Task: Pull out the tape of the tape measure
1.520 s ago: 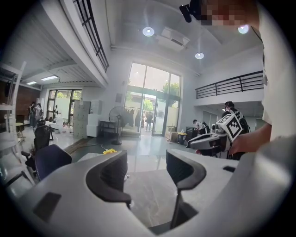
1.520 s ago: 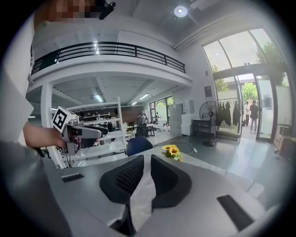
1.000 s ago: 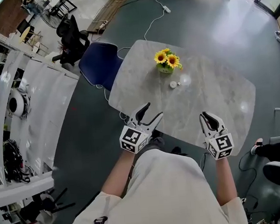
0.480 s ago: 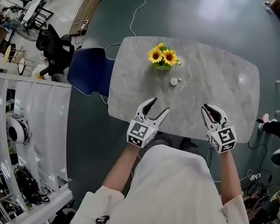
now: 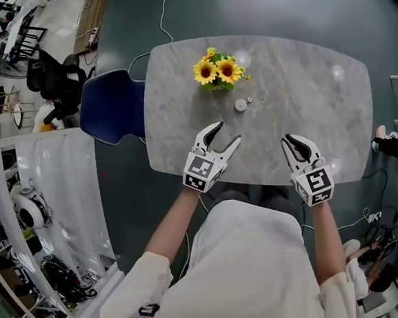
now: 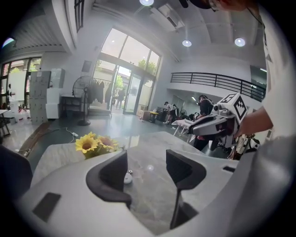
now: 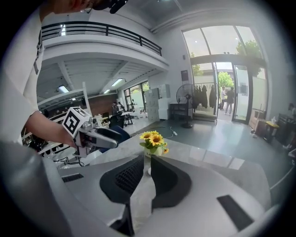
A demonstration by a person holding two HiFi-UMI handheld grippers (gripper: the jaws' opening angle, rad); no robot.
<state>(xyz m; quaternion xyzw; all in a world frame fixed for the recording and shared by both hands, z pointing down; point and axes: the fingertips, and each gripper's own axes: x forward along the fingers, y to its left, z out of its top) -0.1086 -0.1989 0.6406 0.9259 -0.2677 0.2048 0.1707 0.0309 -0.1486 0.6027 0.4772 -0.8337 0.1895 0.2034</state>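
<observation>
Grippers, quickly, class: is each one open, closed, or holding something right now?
Left gripper: open wide, nothing between the jaws.
Right gripper: open by a narrow gap only, holding nothing.

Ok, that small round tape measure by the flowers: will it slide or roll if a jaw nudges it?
The tape measure looks small and seems to lie flat, so it is probably light and unlikely to roll. On the smooth, glossy table it may skate away when pushed.

I see a pale grey marbled table (image 5: 305, 111); yellow sunflowers (image 5: 217, 70) with dark centres; a small white tape measure (image 5: 241, 105); a dark blue chair (image 5: 112, 114); the white left gripper (image 5: 227, 132) and right gripper (image 5: 293, 140) have black pads (image 6: 110, 175) and black-and-white square-patterned cubes (image 5: 200, 172).
</observation>
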